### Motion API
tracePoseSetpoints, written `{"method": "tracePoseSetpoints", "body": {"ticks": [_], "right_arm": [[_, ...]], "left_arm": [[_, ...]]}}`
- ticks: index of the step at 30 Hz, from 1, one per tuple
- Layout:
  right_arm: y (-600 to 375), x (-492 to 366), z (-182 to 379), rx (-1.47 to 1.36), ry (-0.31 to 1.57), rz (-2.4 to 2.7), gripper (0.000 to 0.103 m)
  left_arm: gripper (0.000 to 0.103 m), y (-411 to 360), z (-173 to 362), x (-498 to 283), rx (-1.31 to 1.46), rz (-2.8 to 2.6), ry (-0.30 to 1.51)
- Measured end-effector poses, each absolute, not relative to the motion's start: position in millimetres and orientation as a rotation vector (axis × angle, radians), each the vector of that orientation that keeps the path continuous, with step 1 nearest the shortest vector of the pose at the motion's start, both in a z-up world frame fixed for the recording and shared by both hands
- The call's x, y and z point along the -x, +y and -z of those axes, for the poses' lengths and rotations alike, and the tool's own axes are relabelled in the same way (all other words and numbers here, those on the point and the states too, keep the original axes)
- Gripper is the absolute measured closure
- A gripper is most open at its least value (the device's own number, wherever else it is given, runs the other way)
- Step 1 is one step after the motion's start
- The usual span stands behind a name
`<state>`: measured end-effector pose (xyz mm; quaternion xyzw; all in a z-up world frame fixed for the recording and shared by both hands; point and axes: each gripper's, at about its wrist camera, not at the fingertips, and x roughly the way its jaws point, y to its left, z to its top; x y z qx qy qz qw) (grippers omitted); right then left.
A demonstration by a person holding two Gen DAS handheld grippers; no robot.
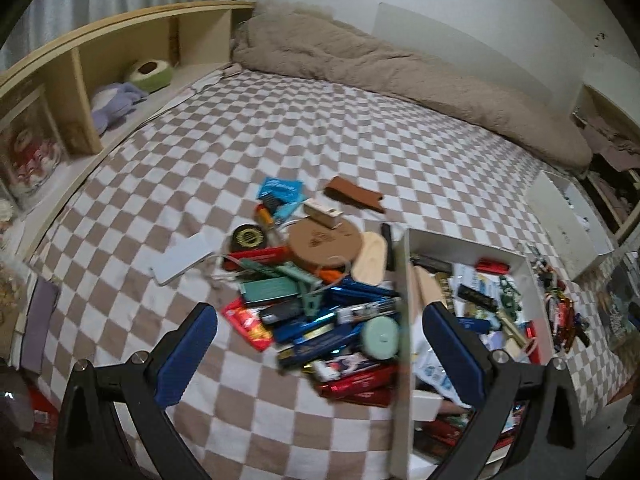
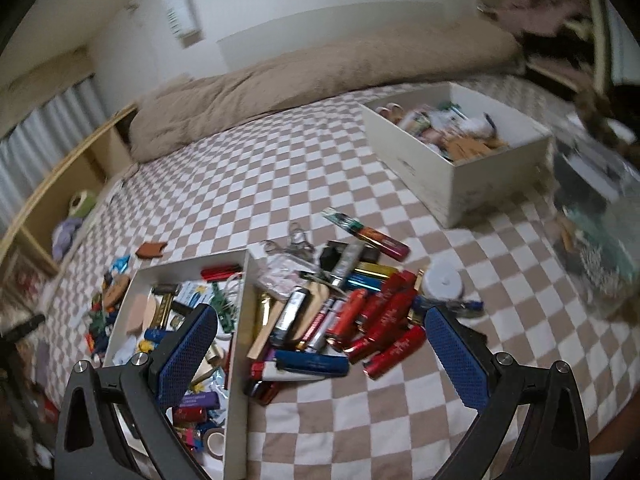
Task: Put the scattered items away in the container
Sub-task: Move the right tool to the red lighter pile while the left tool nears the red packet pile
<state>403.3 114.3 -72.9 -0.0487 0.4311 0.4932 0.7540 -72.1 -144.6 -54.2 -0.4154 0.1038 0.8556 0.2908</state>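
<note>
The surface is a bed covered with a checkered sheet [image 1: 280,128] in beige and white squares. A long beige blanket [image 1: 400,80] lies rolled along the white wall at the far side. At the left stands a wooden shelf [image 1: 80,80] with soft toys in its compartments, and behind it hangs a pale curtain.

The white container [image 2: 240,360] sits on the sheet and already holds many small things. To its left lies one pile of scattered items [image 1: 312,304]: a round cork disc, blue and red packets, a mint round case. To its right lies another pile [image 2: 360,320], mostly red tubes, with a white round tin near it. A second white box [image 2: 460,160], also full, stands well apart toward the blanket.

The left gripper [image 1: 320,356] hangs above the first pile with fingers spread wide, holding nothing. The right gripper [image 2: 320,356] is also wide apart and empty, above the container's wall and the second pile.
</note>
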Motion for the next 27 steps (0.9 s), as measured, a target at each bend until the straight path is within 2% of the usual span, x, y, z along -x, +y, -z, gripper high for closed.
{"method": "tracePoseSetpoints", "body": {"ticks": [14,27], "right_arm": [[87.1,-431.4,116.0,0.204,1.034,-0.978,0.0],[103.9,-395.6,167.1,0.483,1.084,-1.03,0.0]], "left_arm": [[0.0,-171.2,78.4,89.5,1.175,-2.314,0.345],[0.0,-184.8,127.6,107.5,1.271,-2.291,0.48]]}}
